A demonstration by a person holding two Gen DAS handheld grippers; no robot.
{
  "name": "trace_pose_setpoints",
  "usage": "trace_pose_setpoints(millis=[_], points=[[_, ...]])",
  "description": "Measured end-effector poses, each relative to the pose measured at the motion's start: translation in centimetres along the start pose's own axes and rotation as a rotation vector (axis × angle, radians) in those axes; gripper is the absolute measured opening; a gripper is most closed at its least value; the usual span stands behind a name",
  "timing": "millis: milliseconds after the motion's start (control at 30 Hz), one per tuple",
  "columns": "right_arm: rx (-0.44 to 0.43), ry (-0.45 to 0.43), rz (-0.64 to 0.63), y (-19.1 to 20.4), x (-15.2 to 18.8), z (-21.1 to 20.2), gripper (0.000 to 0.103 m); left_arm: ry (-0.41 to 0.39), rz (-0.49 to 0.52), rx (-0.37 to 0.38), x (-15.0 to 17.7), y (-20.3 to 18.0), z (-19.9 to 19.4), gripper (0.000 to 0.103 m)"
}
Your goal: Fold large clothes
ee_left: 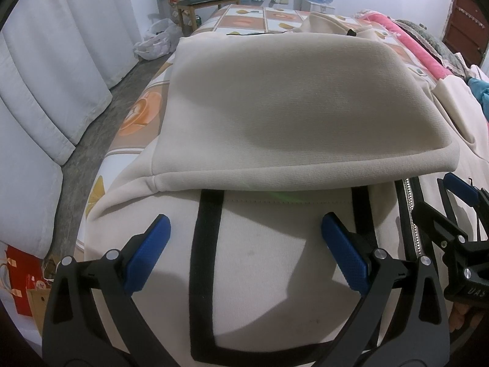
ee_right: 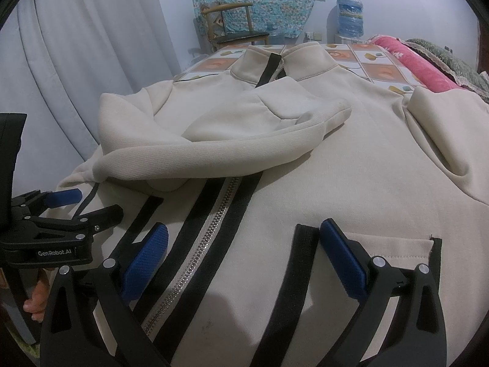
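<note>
Hovering with left gripper (ee_left: 246,231) and right gripper (ee_right: 244,241) both released over soft, floppy cream zip jacket (ee_right: 351,165); probably gripping best at hem.

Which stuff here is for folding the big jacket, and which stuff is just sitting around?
For the job:
cream jacket
its folded sleeve
left gripper
right gripper

Just lying about:
pink blanket
wooden chair
water bottle
plastic bag
</note>
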State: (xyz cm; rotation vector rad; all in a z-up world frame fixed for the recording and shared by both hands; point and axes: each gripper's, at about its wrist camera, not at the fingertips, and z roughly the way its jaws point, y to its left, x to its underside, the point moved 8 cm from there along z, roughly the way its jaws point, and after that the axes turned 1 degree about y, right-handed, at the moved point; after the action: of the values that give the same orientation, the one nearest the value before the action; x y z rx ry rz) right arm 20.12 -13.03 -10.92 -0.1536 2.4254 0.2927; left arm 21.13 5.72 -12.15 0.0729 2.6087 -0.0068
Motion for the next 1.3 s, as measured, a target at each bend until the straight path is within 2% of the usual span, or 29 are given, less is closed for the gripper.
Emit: trace_pose_setpoints(millis=[167, 367, 600, 700, 833, 933, 1033, 1133, 1233, 1300], points=[[-0.021, -0.005, 0.023, -0.2, 0.0, -0.3, 0.097, -0.016, 0.024, 0.013, 0.0, -0.1, 0.0, 0.096], [-0.059, 0.023, 0.113, -1.8, 0.7, -1.8, 0.097, -0.040, 0.023, 0.022, 0.2, -0.1, -0.2, 0.096], [-0.113, 0.085, 0.202, -4.2, 1.5, -6.7, 0.097, -0.074, 0.047, 0.040, 0.3, -0.2, -0.3, 0.096], [-0.131, 0.079, 0.183, -4.9, -0.1, -9.4, 0.097, -0.088, 0.057, 0.049, 0.3, -0.2, -0.4, 0.096], [-0.228, 0.085, 0.194, -5.8, -4.3, -10.1, 0.097, -0.105, 0.062, 0.054, 0.3, -0.3, -0.5, 0.096], [-0.213, 0.116, 0.192, -6.6, -7.4, -7.4, 0.097, -0.109, 0.059, 0.054, 0.3, -0.3, -0.5, 0.096], [-0.161, 0.169, 0.206, -8.0, -10.0, -2.2, 0.093, -0.111, 0.057, 0.053, 0.2, -0.3, -0.5, 0.096], [-0.113, 0.224, 0.255, -9.7, -11.3, 2.3, 0.084, -0.115, 0.055, 0.053, 0.4, -0.2, -0.6, 0.096], [-0.081, 0.289, 0.310, -11.1, -11.4, 5.8, 0.066, -0.119, 0.055, 0.054, 0.4, -0.2, -0.6, 0.096], [-0.061, 0.327, 0.334, -11.6, -11.1, 7.4, 0.033, -0.119, 0.055, 0.054, 0.4, -0.2, -0.6, 0.096]])
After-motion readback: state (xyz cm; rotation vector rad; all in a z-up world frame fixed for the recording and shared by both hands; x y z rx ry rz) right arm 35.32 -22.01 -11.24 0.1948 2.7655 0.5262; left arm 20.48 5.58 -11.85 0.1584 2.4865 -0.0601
